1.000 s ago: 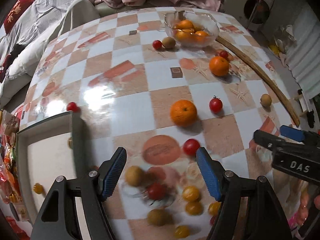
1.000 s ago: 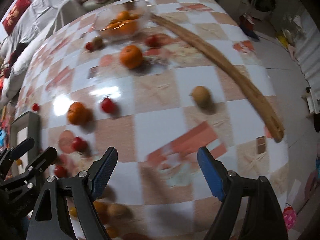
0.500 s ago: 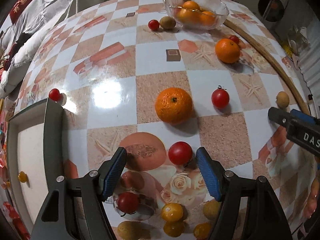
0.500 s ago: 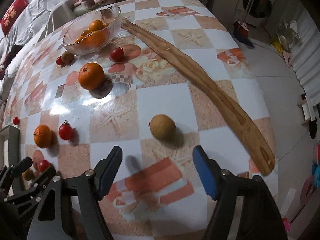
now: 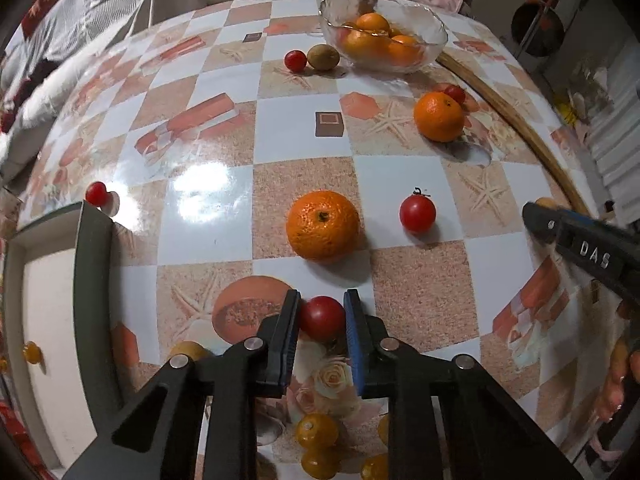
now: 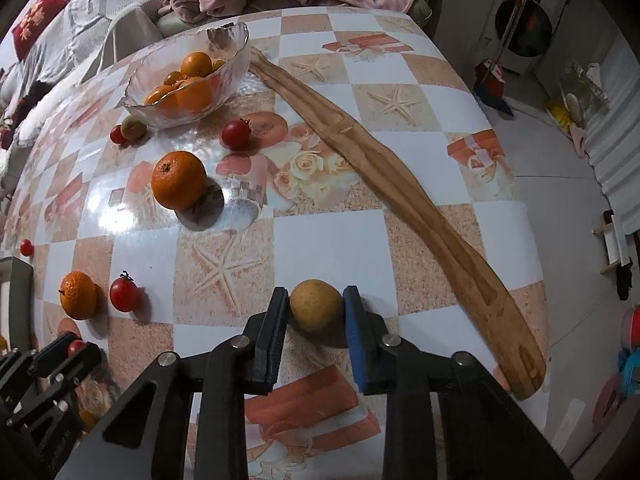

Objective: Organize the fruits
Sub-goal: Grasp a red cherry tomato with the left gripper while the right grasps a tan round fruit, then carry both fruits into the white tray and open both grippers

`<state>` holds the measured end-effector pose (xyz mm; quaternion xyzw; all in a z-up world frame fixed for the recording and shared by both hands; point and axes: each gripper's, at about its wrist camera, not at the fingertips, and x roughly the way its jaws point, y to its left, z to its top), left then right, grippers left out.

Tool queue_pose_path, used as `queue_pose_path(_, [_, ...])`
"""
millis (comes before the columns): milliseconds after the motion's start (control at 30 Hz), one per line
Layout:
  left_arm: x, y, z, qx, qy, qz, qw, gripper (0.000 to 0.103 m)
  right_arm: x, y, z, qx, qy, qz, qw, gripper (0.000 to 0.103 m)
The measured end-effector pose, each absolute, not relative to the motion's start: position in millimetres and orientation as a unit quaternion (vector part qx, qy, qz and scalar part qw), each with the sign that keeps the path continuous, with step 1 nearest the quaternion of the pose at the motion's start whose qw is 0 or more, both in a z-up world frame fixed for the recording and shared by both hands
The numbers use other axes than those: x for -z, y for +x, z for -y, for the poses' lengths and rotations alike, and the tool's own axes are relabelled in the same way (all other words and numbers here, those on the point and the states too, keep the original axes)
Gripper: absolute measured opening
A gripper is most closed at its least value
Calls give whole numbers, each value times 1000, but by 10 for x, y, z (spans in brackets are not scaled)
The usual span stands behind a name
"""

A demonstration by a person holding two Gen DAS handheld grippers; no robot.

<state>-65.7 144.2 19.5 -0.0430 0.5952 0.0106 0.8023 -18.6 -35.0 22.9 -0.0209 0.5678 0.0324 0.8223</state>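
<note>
Left tool point(image 5: 321, 320) clenches a red tomato point(image 5: 322, 317) at six o'clock on the tabletop point(image 5: 296, 136); right tool point(image 6: 316, 312) is closing on a tan fruit point(image 6: 316, 311), both poised for lifting and sorting.

Red tomato point(image 5: 321, 317), tan fruit point(image 6: 316, 306), both pinched

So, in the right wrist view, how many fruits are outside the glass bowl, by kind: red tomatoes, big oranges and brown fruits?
Red tomatoes: 5
Big oranges: 2
Brown fruits: 2
Total: 9
</note>
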Motion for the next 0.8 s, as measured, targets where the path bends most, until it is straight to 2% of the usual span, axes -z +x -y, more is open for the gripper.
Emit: queue_pose_path(800, [-682,-1078,-2115,-13,-67,-573,817,23,-608,-818,-436,-129,0,-578,806,30])
